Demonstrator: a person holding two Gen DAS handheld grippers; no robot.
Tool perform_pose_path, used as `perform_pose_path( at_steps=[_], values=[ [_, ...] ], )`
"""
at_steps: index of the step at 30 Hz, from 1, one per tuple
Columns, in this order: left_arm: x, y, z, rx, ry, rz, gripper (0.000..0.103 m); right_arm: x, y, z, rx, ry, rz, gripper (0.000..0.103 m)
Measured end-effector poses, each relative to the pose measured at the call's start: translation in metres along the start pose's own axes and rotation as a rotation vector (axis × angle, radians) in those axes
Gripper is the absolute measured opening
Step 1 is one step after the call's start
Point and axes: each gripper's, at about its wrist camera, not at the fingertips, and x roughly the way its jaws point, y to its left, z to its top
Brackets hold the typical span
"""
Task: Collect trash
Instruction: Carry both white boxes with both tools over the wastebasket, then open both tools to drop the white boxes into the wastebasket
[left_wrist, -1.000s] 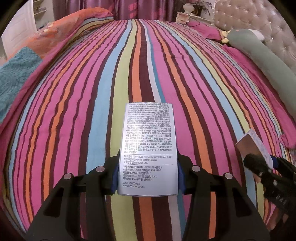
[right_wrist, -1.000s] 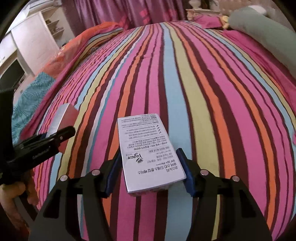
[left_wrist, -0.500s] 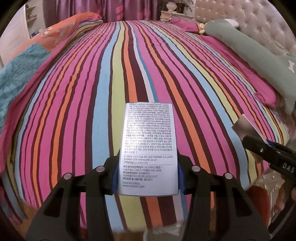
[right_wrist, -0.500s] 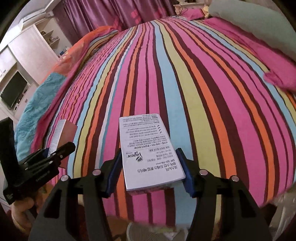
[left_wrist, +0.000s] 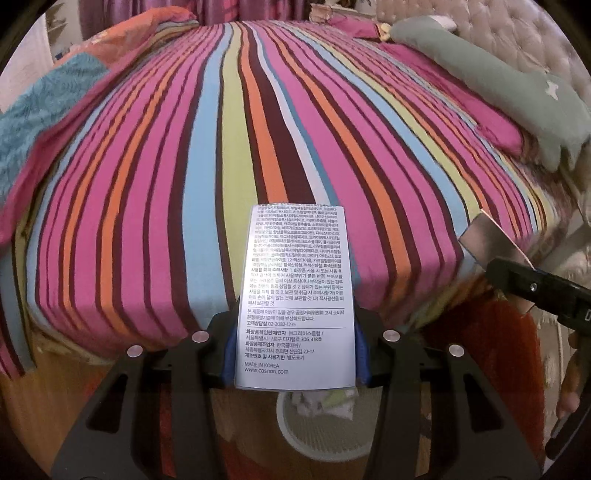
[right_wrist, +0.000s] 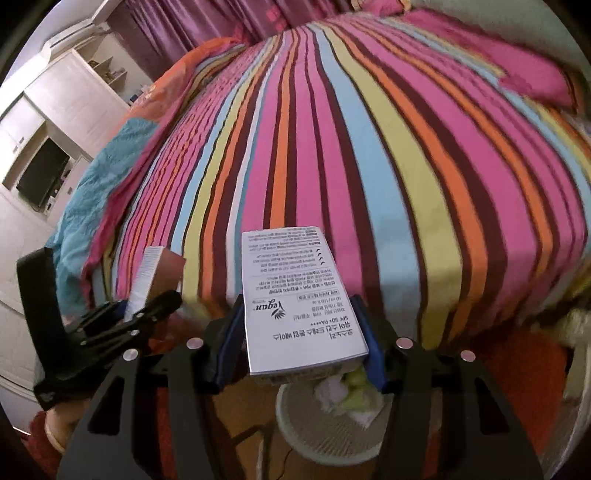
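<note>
Waste basket (right_wrist: 325, 428) half behind boxes (right_wrist: 299, 295)

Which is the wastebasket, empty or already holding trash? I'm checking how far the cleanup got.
Already holding trash: crumpled white and pale green scraps lie inside the white mesh wastebasket on the floor by the bed.

A: How many silvery-white printed cardboard cartons are there?
B: Two. One carton (left_wrist: 295, 295) sits between the left black two-finger gripper's (left_wrist: 295, 354) blue pads, the other carton (right_wrist: 301, 302) between the right black two-finger gripper's (right_wrist: 301, 350) pads.
A: So two grippers as well?
B: Yes, two, each holding one carton.
A: And bins?
B: One round white mesh wastebasket (right_wrist: 325, 439), near, on the floor, with crumpled white and green paper inside.
A: Beds?
B: One bed under a striped multicoloured cover (left_wrist: 229, 140), with one long grey-green bolster pillow (left_wrist: 491, 81) far right.
</note>
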Motion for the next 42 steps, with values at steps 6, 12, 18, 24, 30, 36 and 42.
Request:
perform_pose_path(
  at_steps=[6,12,18,24,30,36,42],
  values=[
    [-0.002,-0.017,-0.046,0.032,0.05,-0.029,0.047,0.008,-0.008,-0.035,0.059,0.072,-0.009,0.052],
    [0.009,-0.029,-0.081,0.045,0.132,-0.038,0.047,0.01,-0.018,-0.07,0.105,0.145,-0.035,0.052],
    [0.041,-0.034,-0.105,0.017,0.279,-0.067,0.047,0.037,-0.034,-0.096,0.178,0.277,-0.057,0.052],
    [0.075,-0.043,-0.116,0.035,0.417,-0.091,0.047,0.073,-0.044,-0.104,0.213,0.414,-0.097,0.051],
    [0.111,-0.045,-0.126,0.033,0.557,-0.109,0.047,0.105,-0.052,-0.106,0.251,0.503,-0.128,0.051],
    [0.138,-0.052,-0.131,0.041,0.647,-0.08,0.047,0.136,-0.069,-0.118,0.339,0.601,-0.142,0.048],
    [0.161,-0.047,-0.138,0.009,0.741,-0.074,0.047,0.153,-0.075,-0.125,0.356,0.65,-0.162,0.047]
  ],
)
